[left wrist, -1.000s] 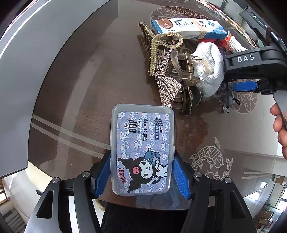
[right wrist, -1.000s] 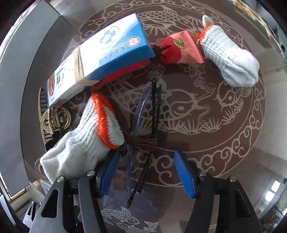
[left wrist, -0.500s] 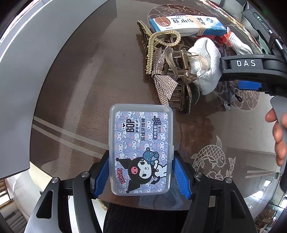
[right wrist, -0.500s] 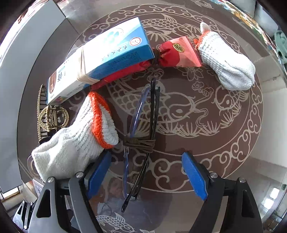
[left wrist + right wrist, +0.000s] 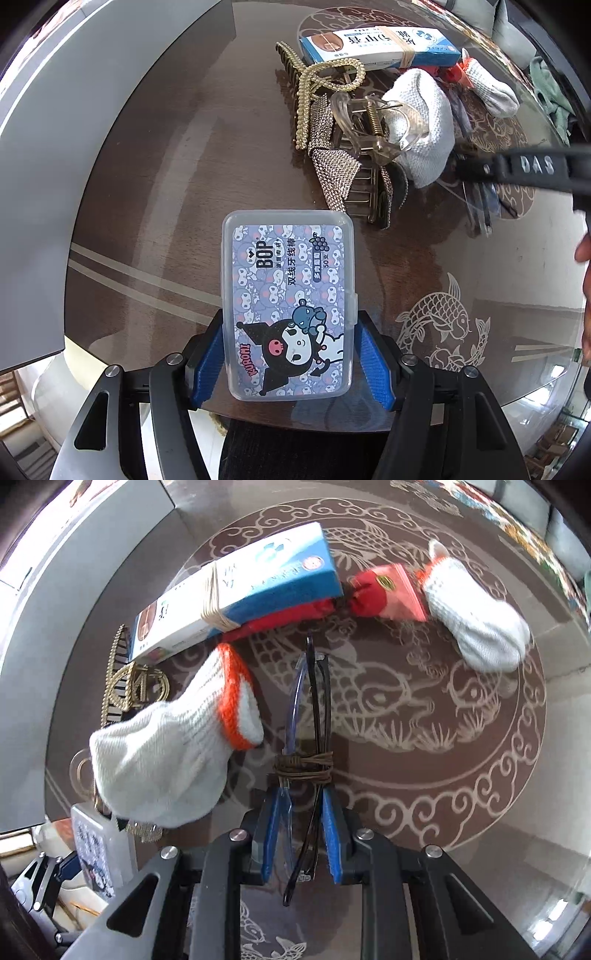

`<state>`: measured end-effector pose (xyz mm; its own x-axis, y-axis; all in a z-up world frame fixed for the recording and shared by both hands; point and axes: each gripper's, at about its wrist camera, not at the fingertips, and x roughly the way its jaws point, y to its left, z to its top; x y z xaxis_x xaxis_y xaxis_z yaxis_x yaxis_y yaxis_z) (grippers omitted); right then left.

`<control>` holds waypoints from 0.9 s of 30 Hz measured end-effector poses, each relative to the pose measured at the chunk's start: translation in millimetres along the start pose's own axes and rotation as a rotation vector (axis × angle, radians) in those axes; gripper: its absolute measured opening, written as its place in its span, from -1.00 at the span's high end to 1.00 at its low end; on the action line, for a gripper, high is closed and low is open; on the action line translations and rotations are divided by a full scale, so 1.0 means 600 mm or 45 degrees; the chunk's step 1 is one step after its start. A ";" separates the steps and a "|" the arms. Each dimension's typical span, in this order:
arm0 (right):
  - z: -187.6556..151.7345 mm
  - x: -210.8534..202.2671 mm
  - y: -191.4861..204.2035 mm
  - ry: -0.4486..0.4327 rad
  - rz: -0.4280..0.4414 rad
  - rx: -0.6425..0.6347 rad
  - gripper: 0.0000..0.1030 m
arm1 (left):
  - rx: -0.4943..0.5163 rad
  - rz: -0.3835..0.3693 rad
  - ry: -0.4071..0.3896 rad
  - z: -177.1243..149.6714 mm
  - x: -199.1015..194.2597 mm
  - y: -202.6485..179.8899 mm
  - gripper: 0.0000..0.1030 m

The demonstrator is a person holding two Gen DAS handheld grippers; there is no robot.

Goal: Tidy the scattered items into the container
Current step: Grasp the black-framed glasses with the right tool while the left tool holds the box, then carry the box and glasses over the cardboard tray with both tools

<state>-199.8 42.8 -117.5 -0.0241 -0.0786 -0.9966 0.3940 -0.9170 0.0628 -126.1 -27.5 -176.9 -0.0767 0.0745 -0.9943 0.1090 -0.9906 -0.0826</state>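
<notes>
**Inspector:** Report the right gripper (image 5: 299,843).

**Assistant:** Its blue-padded jaws are pressed in on the folded spectacles, thin black and clear-blue frames bound with brown cord (image 5: 308,738). The pads bear on the near end, below the cord wrap. The long axis of the spectacles runs straight out from the jaws, in line with the fingers, and the far end points toward the blue and white cardboard carton with a rubber band round it (image 5: 236,590).

**Inspector:** And the left gripper (image 5: 291,358)?

**Assistant:** Closed across the short width of the clear plastic floss-pick box with a purple cartoon label (image 5: 290,306). The box's long axis also runs forward from the jaws, out over the dark patterned glass-topped table (image 5: 155,177).

**Inspector:** Where is the container?

**Assistant:** No open bin or tray shows in either view, so I cannot tell which way either load must travel.

**Inspector:** What else lies on the table?

**Assistant:** The white knitted glove with an orange cuff (image 5: 170,753) touches the spectacles' left side, just beside the right gripper. A second white glove (image 5: 476,627), a red packet (image 5: 388,590) and the rhinestone and clear plastic hair claws (image 5: 343,147) lie between the two grippers' reaches. In my judgement, the near glove may drag if the spectacles swing left.
</notes>
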 end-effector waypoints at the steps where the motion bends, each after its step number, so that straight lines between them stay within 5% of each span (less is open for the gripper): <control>1: -0.008 -0.003 -0.001 -0.004 0.015 0.008 0.56 | -0.009 -0.009 -0.001 -0.001 0.000 0.002 -0.26; 14: -0.201 -0.052 0.039 -0.109 0.137 -0.007 0.56 | -0.020 -0.058 -0.011 -0.036 0.001 0.016 -0.20; 19: -0.273 -0.070 0.072 -0.177 0.121 0.030 0.56 | 0.074 0.048 -0.040 -0.049 0.004 -0.007 -0.19; 27: -0.305 -0.101 0.119 -0.223 0.060 0.026 0.55 | 0.135 0.101 -0.066 -0.062 0.010 -0.022 -0.22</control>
<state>-2.2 53.7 -62.0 -0.1664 -0.1868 -0.9682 0.3796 -0.9184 0.1120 -91.1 -9.4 -184.6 -0.1236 -0.0075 -0.9923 0.0113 -0.9999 0.0062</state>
